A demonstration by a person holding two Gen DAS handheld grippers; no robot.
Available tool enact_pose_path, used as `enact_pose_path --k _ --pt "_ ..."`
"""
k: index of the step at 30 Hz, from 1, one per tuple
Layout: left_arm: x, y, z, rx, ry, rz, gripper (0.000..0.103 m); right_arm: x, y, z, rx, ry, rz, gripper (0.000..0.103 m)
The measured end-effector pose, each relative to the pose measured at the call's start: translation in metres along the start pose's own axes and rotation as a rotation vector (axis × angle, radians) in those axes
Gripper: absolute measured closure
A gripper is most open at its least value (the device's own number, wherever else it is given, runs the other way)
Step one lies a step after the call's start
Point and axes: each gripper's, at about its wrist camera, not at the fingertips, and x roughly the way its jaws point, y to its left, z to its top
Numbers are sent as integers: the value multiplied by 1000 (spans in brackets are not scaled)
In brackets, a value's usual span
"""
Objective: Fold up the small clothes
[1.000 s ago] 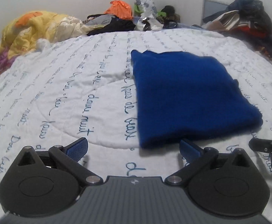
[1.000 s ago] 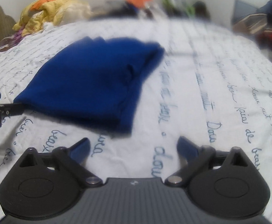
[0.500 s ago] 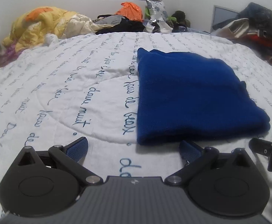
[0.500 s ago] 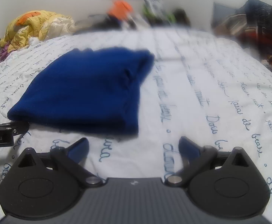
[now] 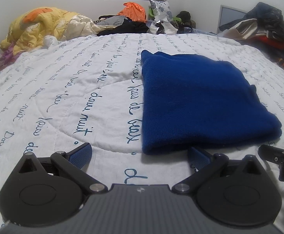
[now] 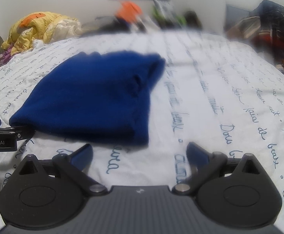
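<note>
A folded dark blue knit garment (image 5: 198, 101) lies flat on the white quilt (image 5: 64, 97) printed with blue script. My left gripper (image 5: 140, 154) stands open just short of the garment's near edge, its right fingertip by the near fold, nothing between the fingers. In the right wrist view the same garment (image 6: 91, 97) lies ahead and to the left. My right gripper (image 6: 139, 154) is open over bare quilt, just past the garment's near right corner. Each gripper shows at the edge of the other's view: the right gripper (image 5: 278, 156) and the left gripper (image 6: 3, 134).
A yellow and orange blanket (image 5: 38, 29) is heaped at the back left. Clothes and an orange bag (image 5: 134, 12) line the far edge of the bed. A dark pile of clothes (image 5: 264, 29) rises at the back right. White quilt (image 6: 229, 97) stretches right of the garment.
Both grippers have drawn back and up a little from the garment, which now lies lower and fuller in view. The garment itself has not moved. Both grippers stay open.
</note>
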Motion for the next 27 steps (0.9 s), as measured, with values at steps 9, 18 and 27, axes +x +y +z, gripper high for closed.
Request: enact_pose_path --k 9,18,27 --pt "0 0 0 1 0 -1 0 -1 -2 0 1 0 3 0" --pt "1 -1 0 1 -1 -3 0 -2 -2 -1 0 0 3 0" --pt "1 -1 0 1 -1 -3 0 -2 -2 -1 0 0 2 0"
